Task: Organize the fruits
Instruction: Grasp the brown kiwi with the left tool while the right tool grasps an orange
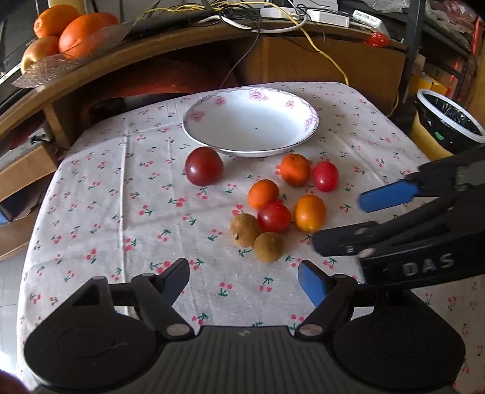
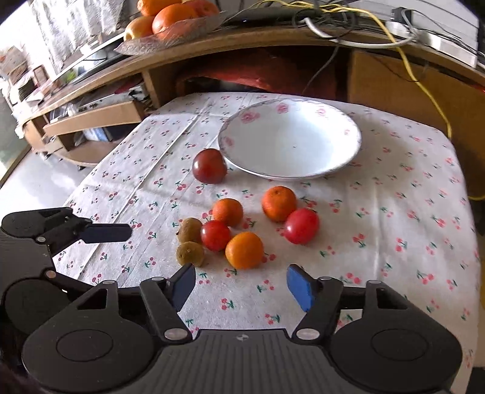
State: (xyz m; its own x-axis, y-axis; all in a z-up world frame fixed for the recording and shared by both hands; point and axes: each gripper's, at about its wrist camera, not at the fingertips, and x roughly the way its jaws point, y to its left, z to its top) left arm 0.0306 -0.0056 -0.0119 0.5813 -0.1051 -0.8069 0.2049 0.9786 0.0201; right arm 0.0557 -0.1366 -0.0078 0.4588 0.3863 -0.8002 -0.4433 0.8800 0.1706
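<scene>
A white flowered bowl (image 1: 251, 121) (image 2: 291, 139) stands empty at the far side of the cherry-print cloth. Just left of it lies a dark red fruit (image 1: 203, 166) (image 2: 209, 165). In front of the bowl lies a cluster: three small oranges (image 1: 263, 194) (image 2: 244, 250), two red tomatoes (image 1: 274, 216) (image 2: 302, 226) and two brown fruits (image 1: 268, 246) (image 2: 190, 253). My left gripper (image 1: 244, 280) is open, near the cloth's front, short of the cluster. My right gripper (image 2: 241, 286) is open too, just before the nearest orange; in the left wrist view the right gripper (image 1: 339, 221) enters from the right.
Behind the table runs a wooden shelf with a tray of large oranges (image 1: 69, 30) (image 2: 169, 18) and tangled cables (image 1: 272, 18). A bin with a black liner (image 1: 448, 121) stands at the right of the table. Cardboard boxes (image 1: 24, 169) sit at the left.
</scene>
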